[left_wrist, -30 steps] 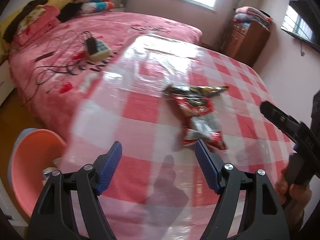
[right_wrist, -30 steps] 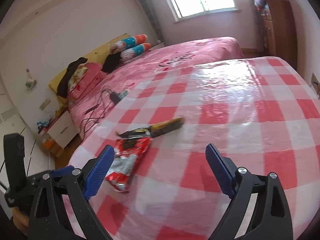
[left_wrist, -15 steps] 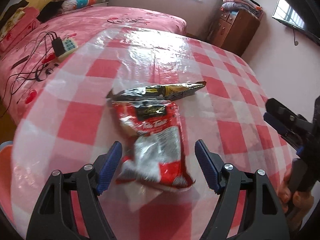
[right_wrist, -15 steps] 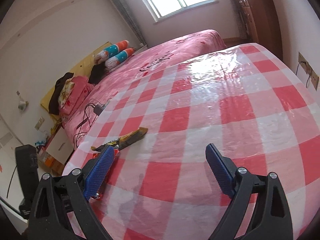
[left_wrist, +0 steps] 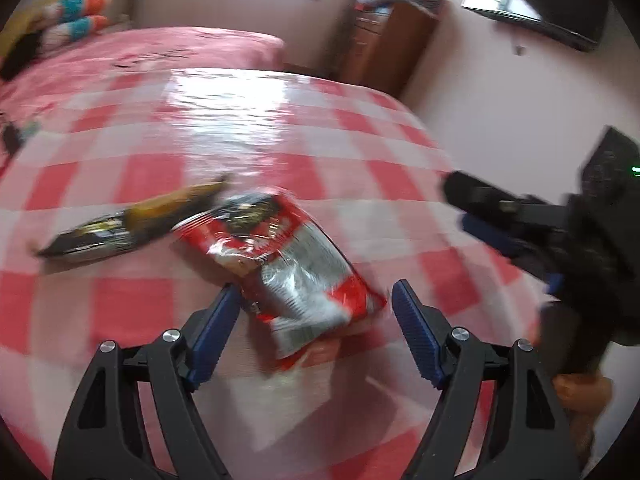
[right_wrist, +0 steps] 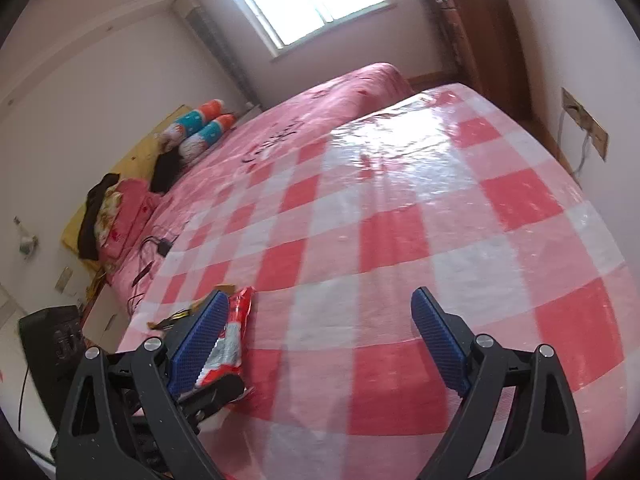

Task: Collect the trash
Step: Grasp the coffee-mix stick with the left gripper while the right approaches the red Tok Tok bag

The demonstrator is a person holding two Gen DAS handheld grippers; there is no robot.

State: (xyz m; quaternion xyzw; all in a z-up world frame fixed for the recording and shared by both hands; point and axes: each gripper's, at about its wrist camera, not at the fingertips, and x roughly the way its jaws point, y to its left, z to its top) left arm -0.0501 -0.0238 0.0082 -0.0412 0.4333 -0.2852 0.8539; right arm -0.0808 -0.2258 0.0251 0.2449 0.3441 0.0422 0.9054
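A crumpled red and silver snack wrapper [left_wrist: 296, 264] lies on the red-and-white checked table [left_wrist: 240, 128]. Left of it lies a flat black and yellow wrapper [left_wrist: 132, 224]. My left gripper [left_wrist: 316, 290] is open, low over the table, and the red wrapper's near end lies between its blue pads without being squeezed. My right gripper [right_wrist: 319, 295] is open over bare cloth with nothing between its fingers. In the right wrist view the red wrapper [right_wrist: 236, 328] and the black and yellow wrapper [right_wrist: 180, 316] show just past its left finger. The right gripper [left_wrist: 464, 210] also appears at the right edge of the left wrist view.
A pink bed [right_wrist: 320, 120] with pillows, clothes and cables stands beyond the table. A wooden cabinet [left_wrist: 384, 40] is at the back right and a wall screen [left_wrist: 540, 0] hangs beside it. A person's hand [left_wrist: 580, 400] holds the right gripper's handle. The table's edge curves close on the right.
My left gripper has swung over the table and closed in on the red wrapper, which now sits between its fingers. The right gripper has moved right and rolled, so the wrappers slid to its left finger.
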